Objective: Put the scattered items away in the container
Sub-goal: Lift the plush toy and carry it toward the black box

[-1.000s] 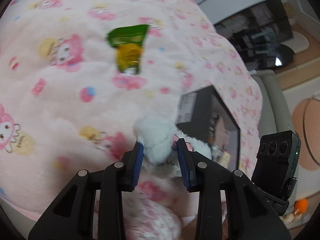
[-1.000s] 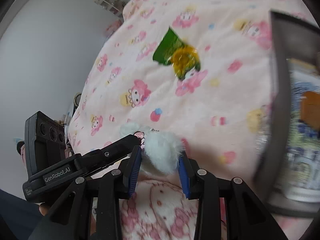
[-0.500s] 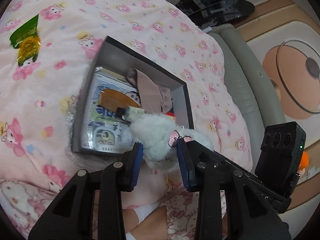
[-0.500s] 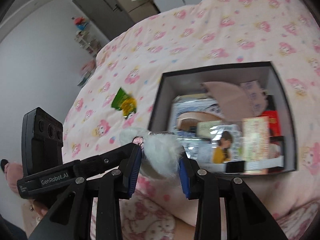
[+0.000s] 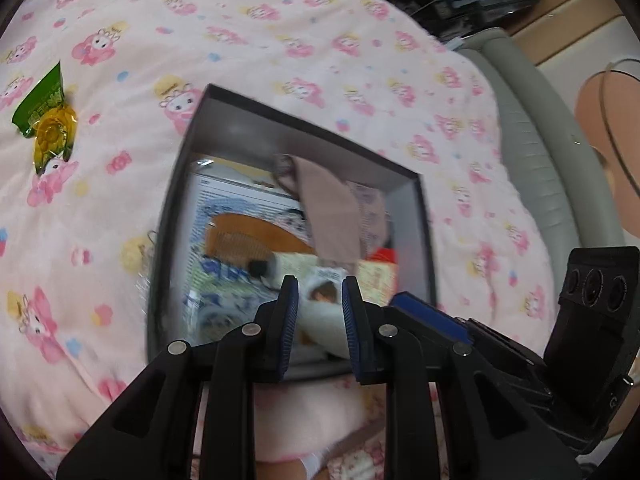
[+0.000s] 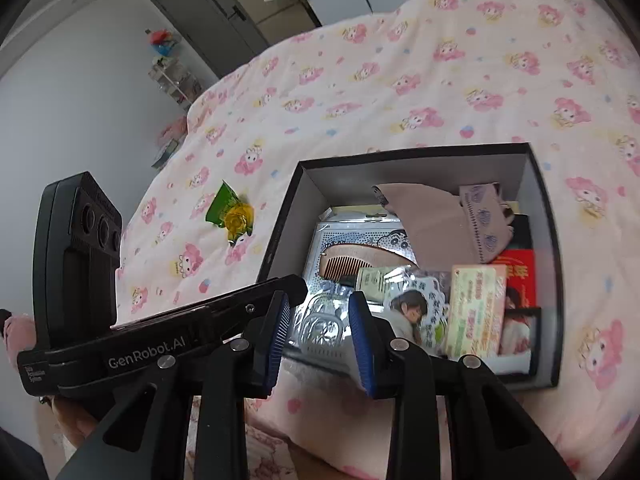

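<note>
Two grippers hang side by side over the near edge of the dark grey open cardboard box [image 6: 416,160] that sits on the bed's pink cartoon-print blanket [image 6: 400,80]. Far left on the blanket, well apart from the box, lies a green and yellow crinkly sweet wrapper [image 6: 232,214]. The left gripper [image 5: 318,316] comes next; its blue-padded jaws are closing with nothing between them. Just beside it, the right gripper [image 6: 320,332] is also closing on empty air. Inside the box, from left to right, I see a wooden comb [image 6: 360,260] on a shiny printed packet, a beige folded cloth [image 6: 428,216], a picture card [image 6: 416,316], a pale green leaflet [image 6: 474,308] and a red packet [image 6: 518,276]. The white fluffy plush toy cannot be made out.
</note>
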`<state>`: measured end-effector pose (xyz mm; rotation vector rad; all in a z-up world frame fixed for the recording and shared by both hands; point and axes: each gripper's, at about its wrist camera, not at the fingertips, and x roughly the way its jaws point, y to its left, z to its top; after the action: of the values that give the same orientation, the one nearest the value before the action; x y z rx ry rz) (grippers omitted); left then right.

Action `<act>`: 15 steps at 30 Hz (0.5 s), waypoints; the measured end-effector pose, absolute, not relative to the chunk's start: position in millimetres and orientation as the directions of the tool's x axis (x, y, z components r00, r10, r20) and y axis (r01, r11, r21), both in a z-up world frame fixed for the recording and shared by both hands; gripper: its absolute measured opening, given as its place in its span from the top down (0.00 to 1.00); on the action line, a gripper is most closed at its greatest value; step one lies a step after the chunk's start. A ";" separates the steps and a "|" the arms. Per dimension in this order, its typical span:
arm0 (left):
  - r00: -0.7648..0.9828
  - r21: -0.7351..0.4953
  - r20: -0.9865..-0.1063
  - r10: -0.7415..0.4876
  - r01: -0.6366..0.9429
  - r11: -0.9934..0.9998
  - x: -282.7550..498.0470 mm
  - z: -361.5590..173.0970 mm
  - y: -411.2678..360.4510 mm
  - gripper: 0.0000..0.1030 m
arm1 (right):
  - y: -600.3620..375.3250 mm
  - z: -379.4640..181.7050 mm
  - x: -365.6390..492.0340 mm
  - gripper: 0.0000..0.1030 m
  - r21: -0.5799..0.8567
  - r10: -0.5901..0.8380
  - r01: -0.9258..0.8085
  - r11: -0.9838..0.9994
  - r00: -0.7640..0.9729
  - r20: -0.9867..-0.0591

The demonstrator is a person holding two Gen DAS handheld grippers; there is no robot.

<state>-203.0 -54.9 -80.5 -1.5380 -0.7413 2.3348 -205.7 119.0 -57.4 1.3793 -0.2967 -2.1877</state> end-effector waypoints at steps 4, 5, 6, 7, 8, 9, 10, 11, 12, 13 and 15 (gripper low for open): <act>-0.391 -0.526 -0.794 0.466 0.057 -0.848 -210.8 -99.0 -60.0 0.77 | 125.6 -80.5 -222.6 0.72 0.413 -0.494 0.288 -0.864 -0.331 -0.804; -0.391 -0.522 -0.795 0.464 0.050 -0.851 -212.1 -101.0 -61.0 0.77 | 129.6 -85.9 -226.9 0.72 0.421 -0.494 0.272 -0.865 -0.322 -0.808; -0.397 -0.516 -0.797 0.456 0.052 -0.855 -214.5 -103.1 -61.4 0.77 | 134.2 -90.3 -230.8 0.72 0.431 -0.495 0.253 -0.866 -0.315 -0.810; -0.400 -0.507 -0.800 0.448 0.052 -0.860 -217.1 -105.6 -60.5 0.76 | 137.0 -92.5 -233.6 0.72 0.435 -0.495 0.245 -0.867 -0.317 -0.809; -0.392 -0.503 -0.804 0.447 0.047 -0.863 -220.0 -109.2 -59.0 0.76 | 140.5 -93.7 -235.2 0.72 0.432 -0.491 0.239 -0.870 -0.326 -0.808; -0.369 -0.504 -0.810 0.455 0.043 -0.863 -222.7 -114.2 -56.0 0.75 | 145.3 -94.9 -236.1 0.72 0.419 -0.477 0.233 -0.878 -0.339 -0.811; -0.339 -0.517 -0.809 0.481 0.020 -0.856 -224.4 -119.9 -51.0 0.72 | 150.9 -96.6 -237.1 0.72 0.407 -0.463 0.225 -0.885 -0.351 -0.814; -0.315 -0.534 -0.799 0.512 -0.018 -0.845 -223.5 -125.4 -44.1 0.71 | 158.7 -99.6 -236.6 0.72 0.394 -0.444 0.207 -0.896 -0.364 -0.819; -0.308 -0.547 -0.788 0.533 -0.045 -0.836 -221.9 -129.0 -38.9 0.71 | 170.0 -105.5 -235.0 0.72 0.380 -0.417 0.172 -0.909 -0.374 -0.828; -0.307 -0.565 -0.773 0.556 -0.067 -0.822 -218.9 -132.7 -34.1 0.71 | 178.3 -110.6 -234.3 0.72 0.372 -0.399 0.145 -0.917 -0.370 -0.839; -0.276 -0.599 -0.746 0.605 -0.116 -0.792 -214.2 -139.1 -24.3 0.71 | 191.5 -119.2 -233.7 0.72 0.377 -0.388 0.103 -0.921 -0.348 -0.853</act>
<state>-214.2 -24.3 -139.1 -1.5194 -0.6062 2.1068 -233.7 191.5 -119.2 1.5800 -0.3712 -2.3273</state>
